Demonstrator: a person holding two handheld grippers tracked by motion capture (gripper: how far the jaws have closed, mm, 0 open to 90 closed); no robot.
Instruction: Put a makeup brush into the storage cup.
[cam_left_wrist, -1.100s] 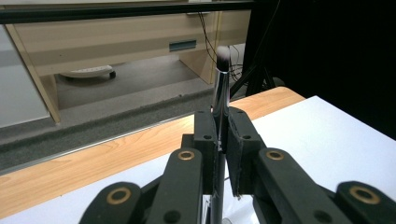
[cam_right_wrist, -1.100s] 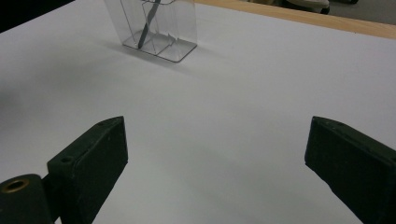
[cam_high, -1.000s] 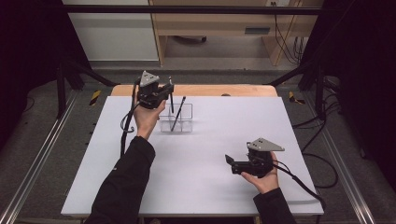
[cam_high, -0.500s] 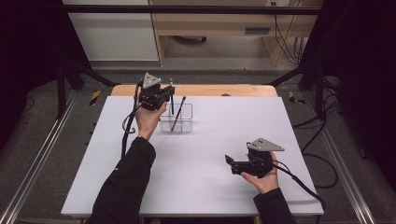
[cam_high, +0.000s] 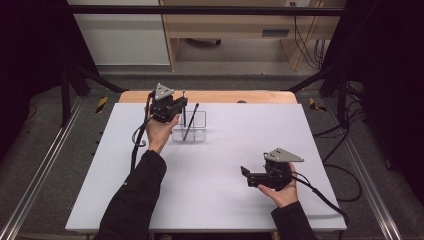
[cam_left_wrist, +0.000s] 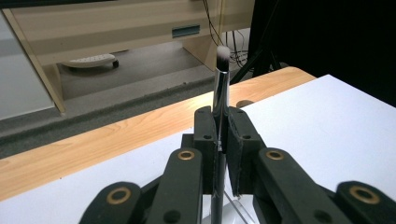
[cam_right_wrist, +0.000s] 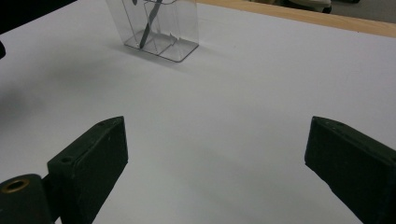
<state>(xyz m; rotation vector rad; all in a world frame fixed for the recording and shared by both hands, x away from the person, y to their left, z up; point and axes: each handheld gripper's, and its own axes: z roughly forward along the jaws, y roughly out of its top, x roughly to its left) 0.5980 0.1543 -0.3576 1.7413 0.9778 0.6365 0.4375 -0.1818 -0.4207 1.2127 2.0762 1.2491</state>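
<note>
While the white table (cam_high: 210, 175) spread across most of the high view, with a strip of pale wood (cam_high: 250, 96) showing along its far edge, the person's two dark sleeves came in from the bottom, each hand carrying a gripper. The left gripper (cam_high: 176, 106) was held up near the far edge of the table, just beside a clear plastic organiser (cam_high: 196, 131) that stood upright on the white surface. Its jaws were clamped tight on the shaft of a slim makeup brush (cam_left_wrist: 220, 88), which stood nearly upright between the pads in the left gripper view, the soft dark-and-white tip rising above the jaws and the lower end of the handle running down toward the organiser's rim. A second dark brush (cam_high: 190, 122) leaned at a slant inside the organiser, its tip above the top edge. The right gripper (cam_high: 246, 174) rested low over the near right part of the table, well apart from the organiser, pointing left across the surface. In the right gripper view its two black jaws stood wide apart with nothing between them but bare table, and the organiser (cam_right_wrist: 156, 28) showed farther off at the top.
</note>
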